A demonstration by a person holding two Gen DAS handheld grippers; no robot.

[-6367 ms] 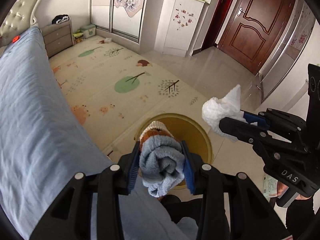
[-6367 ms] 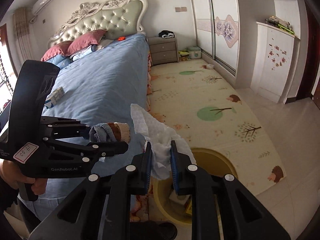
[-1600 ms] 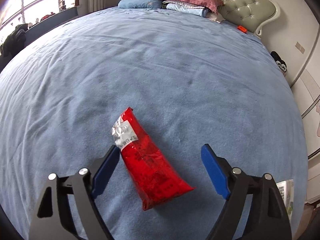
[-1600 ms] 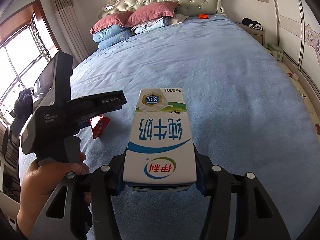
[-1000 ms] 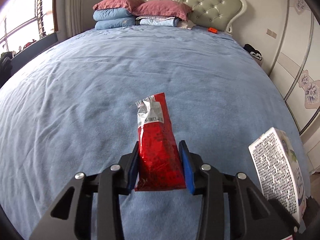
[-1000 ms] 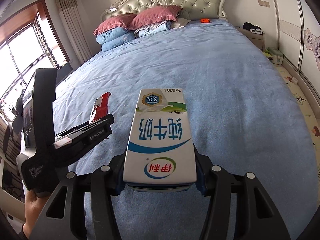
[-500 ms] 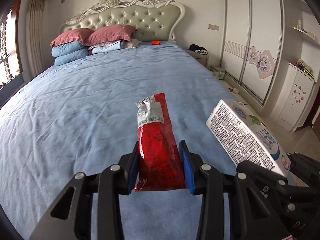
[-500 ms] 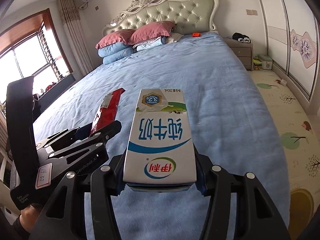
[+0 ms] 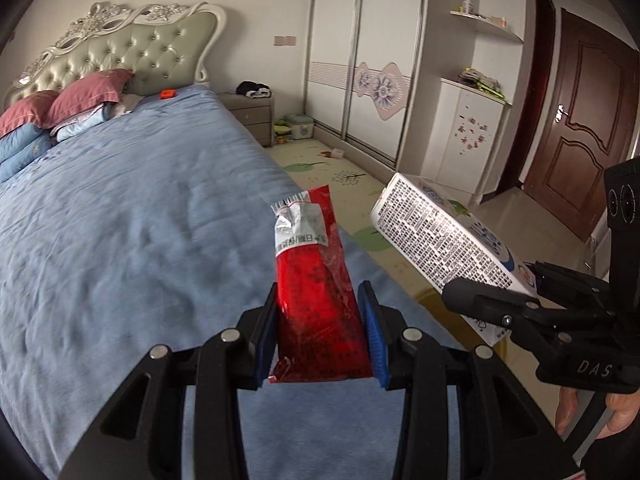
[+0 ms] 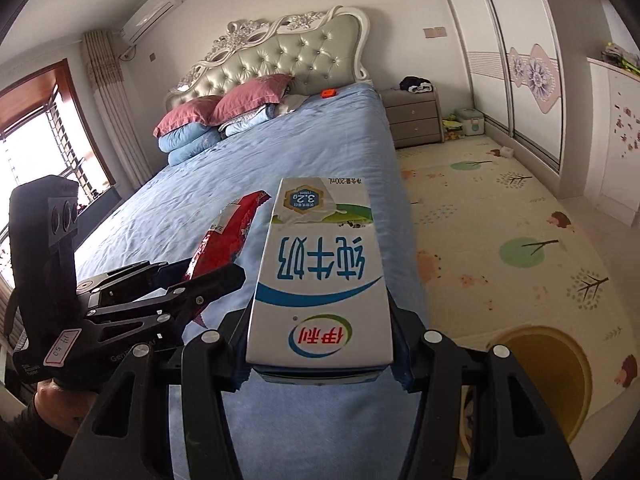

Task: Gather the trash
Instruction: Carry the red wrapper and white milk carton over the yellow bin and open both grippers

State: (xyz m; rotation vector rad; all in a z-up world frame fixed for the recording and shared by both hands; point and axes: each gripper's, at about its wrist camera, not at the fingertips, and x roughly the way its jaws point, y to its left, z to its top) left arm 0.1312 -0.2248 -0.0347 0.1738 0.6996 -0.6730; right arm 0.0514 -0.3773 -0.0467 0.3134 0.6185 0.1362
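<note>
Left wrist view shows the left claw [image 9: 320, 328] clamped on a red snack wrapper [image 9: 316, 300], held above the edge of the blue bed [image 9: 120, 220]. Beside it, the right claw [image 10: 320, 360] is clamped on a white milk carton [image 10: 320, 280], also in the air over the bed's edge. On the floor near the foot of the bed stands a yellow bin [image 10: 560, 360], well apart from both pieces of trash.

Risks, as I judge them: the wrapper is thin and slick, so it may slide out of the pads on the way. The carton is gripped at one end only and could tip or twist loose. Either piece may miss the bin's mouth if released too early.

Count: two claws, one wrapper, one carton, one bin, one bed.
</note>
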